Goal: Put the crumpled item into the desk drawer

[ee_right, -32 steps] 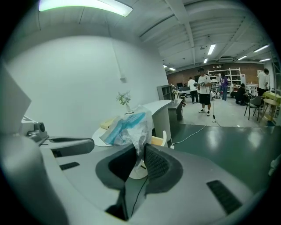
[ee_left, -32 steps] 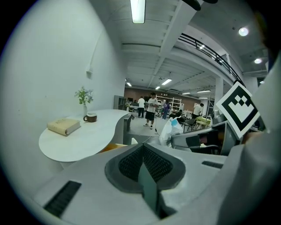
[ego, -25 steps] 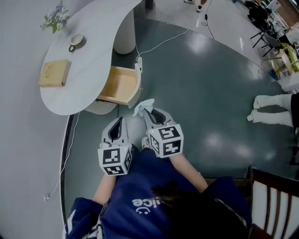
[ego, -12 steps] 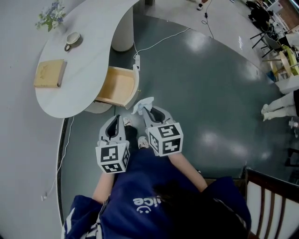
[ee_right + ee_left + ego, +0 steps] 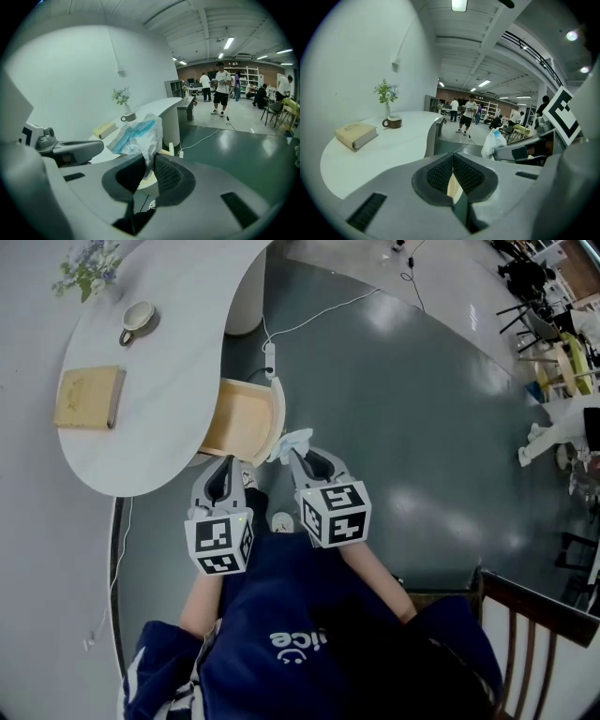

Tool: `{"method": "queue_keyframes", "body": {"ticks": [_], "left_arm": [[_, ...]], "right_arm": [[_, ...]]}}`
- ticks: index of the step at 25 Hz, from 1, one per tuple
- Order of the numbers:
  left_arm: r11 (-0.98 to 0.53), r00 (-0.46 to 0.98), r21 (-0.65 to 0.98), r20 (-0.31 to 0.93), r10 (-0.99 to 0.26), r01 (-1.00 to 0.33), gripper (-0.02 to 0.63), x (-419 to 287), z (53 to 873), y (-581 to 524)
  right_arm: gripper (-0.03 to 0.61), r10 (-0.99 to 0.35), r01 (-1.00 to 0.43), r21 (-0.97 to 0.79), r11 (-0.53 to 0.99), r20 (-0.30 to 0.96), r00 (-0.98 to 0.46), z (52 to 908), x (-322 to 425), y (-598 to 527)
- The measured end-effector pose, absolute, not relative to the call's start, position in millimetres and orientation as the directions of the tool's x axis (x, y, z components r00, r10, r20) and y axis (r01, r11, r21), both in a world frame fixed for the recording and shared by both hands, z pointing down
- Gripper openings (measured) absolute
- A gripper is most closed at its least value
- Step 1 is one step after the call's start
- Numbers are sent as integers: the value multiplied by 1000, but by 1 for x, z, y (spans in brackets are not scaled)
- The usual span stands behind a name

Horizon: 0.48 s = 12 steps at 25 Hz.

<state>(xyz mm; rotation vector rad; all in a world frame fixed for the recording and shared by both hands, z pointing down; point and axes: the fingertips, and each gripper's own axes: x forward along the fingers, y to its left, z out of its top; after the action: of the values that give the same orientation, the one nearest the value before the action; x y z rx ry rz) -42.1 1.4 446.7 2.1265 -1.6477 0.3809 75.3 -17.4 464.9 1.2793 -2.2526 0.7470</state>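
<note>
Crumpled item (image 5: pixel 136 132) juts lengthwise beyond right gripper (image 5: pixel 143 169) (toward drawer (image 5: pixel 240 418)).

Drawer (image 5: pixel 246 418) rear hidden under desk (image 5: pixel 159 381); crumpled item (image 5: pixel 136 131) base buried between right tongs (image 5: pixel 149 158); chair (image 5: pixel 539 598) cut off.

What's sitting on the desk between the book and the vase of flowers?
A cup stands there, a little off the straight line between the book and the flowers, clearest in the head view.

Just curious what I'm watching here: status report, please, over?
Right claw shut on crumpled item, near open drawer front. Left claw shut, empty. Nothing in the way.
</note>
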Motion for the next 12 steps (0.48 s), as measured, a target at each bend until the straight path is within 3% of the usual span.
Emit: {"method": "queue_keyframes", "body": {"ticks": [12], "left_arm": [[-323,361,162,468,-807,-933,5,-69,452,-49]], "right_arm": [[61,-637,-903,-220,368,648,-417,475,45,-52]]}}
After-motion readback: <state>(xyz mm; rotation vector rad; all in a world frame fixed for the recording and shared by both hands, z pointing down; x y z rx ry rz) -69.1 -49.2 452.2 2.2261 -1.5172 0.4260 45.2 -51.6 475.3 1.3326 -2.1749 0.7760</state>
